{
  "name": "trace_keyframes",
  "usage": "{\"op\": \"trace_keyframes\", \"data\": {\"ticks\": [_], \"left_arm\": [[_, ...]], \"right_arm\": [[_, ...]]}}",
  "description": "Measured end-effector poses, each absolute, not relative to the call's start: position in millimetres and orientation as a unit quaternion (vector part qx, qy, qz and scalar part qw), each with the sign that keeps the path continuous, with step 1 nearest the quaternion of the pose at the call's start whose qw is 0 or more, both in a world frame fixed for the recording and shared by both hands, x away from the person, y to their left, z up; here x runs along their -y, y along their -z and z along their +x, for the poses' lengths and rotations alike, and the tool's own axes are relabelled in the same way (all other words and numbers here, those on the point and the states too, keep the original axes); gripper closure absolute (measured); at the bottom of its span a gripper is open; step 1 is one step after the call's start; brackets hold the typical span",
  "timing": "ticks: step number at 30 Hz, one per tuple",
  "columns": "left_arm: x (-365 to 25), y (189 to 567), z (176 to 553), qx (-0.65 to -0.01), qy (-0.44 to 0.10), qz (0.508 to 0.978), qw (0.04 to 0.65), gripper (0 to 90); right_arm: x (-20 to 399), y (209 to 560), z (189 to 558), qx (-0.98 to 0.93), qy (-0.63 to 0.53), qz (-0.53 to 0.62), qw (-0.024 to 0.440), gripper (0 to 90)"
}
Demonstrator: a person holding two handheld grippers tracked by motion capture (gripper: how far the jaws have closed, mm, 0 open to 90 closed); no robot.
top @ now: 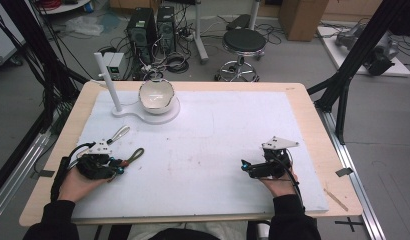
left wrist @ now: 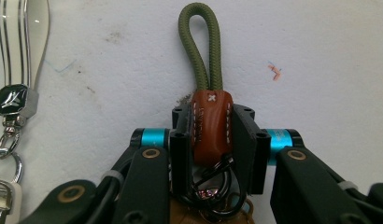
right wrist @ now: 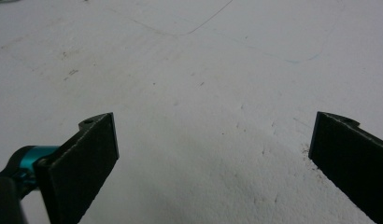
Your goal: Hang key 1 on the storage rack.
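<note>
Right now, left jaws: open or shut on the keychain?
Shut on it: the left gripper has both jaws pressed against the keychain at its brown leather tab, green loop sticking out ahead.

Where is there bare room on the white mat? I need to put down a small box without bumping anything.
The widest bare patch lies mid-mat, between the left gripper and the right gripper, running up toward the mat's far right corner. It is crowded at the left: the olive cord keychain, the clear key strap, and farther back the bowl on its white stand.
</note>
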State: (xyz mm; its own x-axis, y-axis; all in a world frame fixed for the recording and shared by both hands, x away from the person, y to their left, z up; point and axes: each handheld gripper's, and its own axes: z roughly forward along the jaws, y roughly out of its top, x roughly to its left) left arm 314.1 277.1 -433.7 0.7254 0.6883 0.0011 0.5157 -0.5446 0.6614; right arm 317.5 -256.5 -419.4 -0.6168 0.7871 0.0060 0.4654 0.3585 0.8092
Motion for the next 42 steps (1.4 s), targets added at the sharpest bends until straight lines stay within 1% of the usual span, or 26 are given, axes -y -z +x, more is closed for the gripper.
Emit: {"op": "trace_keyframes", "data": {"ticks": [7, 24, 31, 37, 42], "left_arm": [[-272.0, 431.9, 311.2, -0.330, -0.160, 0.877, 0.311, 72.3], [-276.9, 424.5, 309.0, -0.328, -0.162, 0.871, 0.327, 73.5], [-283.4, 413.7, 309.3, -0.330, -0.173, 0.866, 0.334, 73.7], [-293.0, 402.5, 308.9, -0.337, -0.177, 0.854, 0.353, 74.3], [-296.4, 390.1, 310.8, -0.334, -0.181, 0.856, 0.350, 74.2]], "right_arm": [[256.9, 418.9, 317.3, -0.798, -0.413, 0.391, 0.198, 0.5], [255.5, 418.0, 314.7, -0.797, -0.415, 0.393, 0.196, 0.5], [255.0, 415.4, 311.7, -0.791, -0.428, 0.392, 0.195, 0.5], [254.5, 413.8, 310.1, -0.788, -0.430, 0.395, 0.196, 0.5], [254.2, 413.2, 308.6, -0.787, -0.432, 0.392, 0.199, 0.5]]}}
